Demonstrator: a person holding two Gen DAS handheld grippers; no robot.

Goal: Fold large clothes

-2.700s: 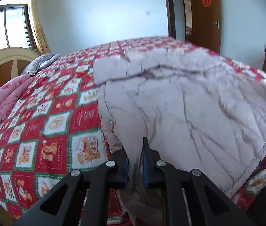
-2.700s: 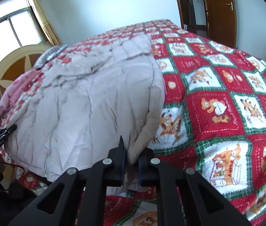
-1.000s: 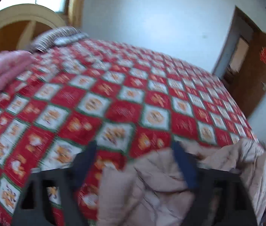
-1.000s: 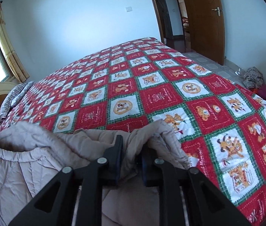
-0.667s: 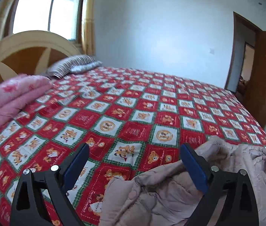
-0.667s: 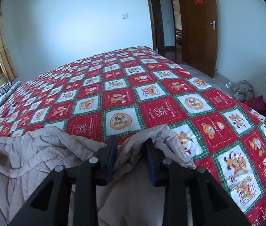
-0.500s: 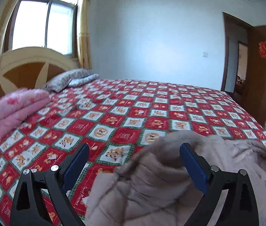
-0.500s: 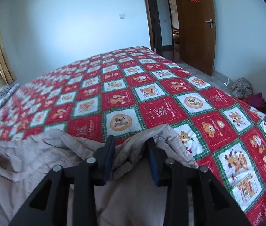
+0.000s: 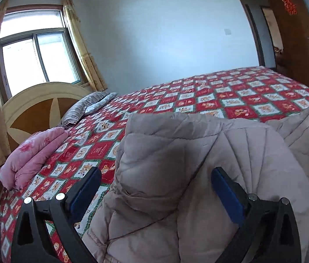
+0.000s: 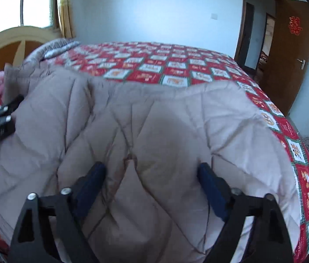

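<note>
I see the beige quilted coat (image 10: 150, 135) doubled over on the red patchwork bedspread (image 10: 176, 65), bunched and puffy, lying along its near edge.

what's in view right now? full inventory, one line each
quilted coat: 1, beige, folded on the near part of the bed
bedspread: 1, red, green and white checks with cartoon panels, covers the bed
pink quilt: 1, pink, folded at the bed's left edge near the headboard
pillow: 1, grey striped, at the head of the bed
headboard: 1, cream and brown, under the window
window: 1, yellow curtains at its sides
door: 1, brown, red decoration on it, open, right of the bed
left gripper: 1, black with blue pads, open over the coat
right gripper: 1, black with blue pads, open over the coat
</note>
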